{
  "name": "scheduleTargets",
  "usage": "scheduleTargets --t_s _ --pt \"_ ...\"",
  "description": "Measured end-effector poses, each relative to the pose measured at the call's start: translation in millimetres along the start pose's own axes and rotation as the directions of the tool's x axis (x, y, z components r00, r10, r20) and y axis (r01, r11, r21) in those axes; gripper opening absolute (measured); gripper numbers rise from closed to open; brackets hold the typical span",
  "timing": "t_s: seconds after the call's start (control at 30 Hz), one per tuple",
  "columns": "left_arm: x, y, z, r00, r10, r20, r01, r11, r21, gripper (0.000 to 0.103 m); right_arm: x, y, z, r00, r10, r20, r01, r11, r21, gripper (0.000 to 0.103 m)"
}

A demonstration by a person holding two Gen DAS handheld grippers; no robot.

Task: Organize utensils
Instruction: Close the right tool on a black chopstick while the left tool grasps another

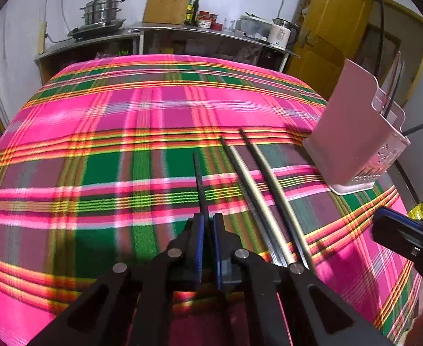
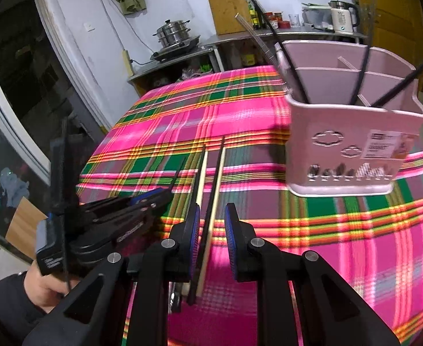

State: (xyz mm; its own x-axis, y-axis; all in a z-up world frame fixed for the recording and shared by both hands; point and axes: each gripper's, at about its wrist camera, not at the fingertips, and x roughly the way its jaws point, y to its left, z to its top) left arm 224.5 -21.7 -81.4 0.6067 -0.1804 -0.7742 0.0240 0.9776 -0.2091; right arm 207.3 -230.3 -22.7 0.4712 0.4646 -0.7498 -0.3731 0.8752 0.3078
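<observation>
My left gripper (image 1: 208, 225) is shut on a thin black chopstick (image 1: 200, 184) that sticks forward over the plaid tablecloth (image 1: 110, 144). Two more black chopsticks (image 1: 264, 184) lie side by side on the cloth to its right. A pink utensil holder (image 1: 358, 138) with chopsticks in it stands at the right. In the right wrist view my right gripper (image 2: 212, 219) is open, its fingers straddling the lying chopsticks (image 2: 211, 199) just above the cloth. The pink holder (image 2: 352, 132) stands ahead to the right, several sticks leaning in its compartments. The left gripper (image 2: 142, 201) shows at the left.
A metal counter (image 1: 182, 30) behind the table carries a steamer pot (image 1: 101, 11), a cutting board (image 1: 168, 0), jars and a white kettle (image 1: 280, 33). A yellow door (image 1: 332, 26) is at the back right. A grey panel (image 1: 421, 132) stands behind the holder.
</observation>
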Motion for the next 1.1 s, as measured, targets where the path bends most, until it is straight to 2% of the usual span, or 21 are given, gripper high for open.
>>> scheduleTargets --t_s 0.37,0.63,1.1 --pt "-13.4 35.0 -8.0 1.0 -0.017 0.008 0.018 0.997 -0.073 0.007 74.1 8.3 9.8 0.993 0.044 -0.106 -0.047 0.999 -0.022 0.018" --pt "-12.7 37.8 -8.0 1.0 -0.028 0.012 0.029 0.996 -0.081 0.007 81.1 -5.0 9.6 0.993 0.017 -0.119 -0.018 1.0 -0.006 0.018" --pt "3.5 30.8 12.7 1.0 -0.002 -0.016 0.002 0.999 -0.036 0.007 104.9 8.8 34.3 0.99 -0.071 -0.12 0.067 0.997 -0.037 0.018"
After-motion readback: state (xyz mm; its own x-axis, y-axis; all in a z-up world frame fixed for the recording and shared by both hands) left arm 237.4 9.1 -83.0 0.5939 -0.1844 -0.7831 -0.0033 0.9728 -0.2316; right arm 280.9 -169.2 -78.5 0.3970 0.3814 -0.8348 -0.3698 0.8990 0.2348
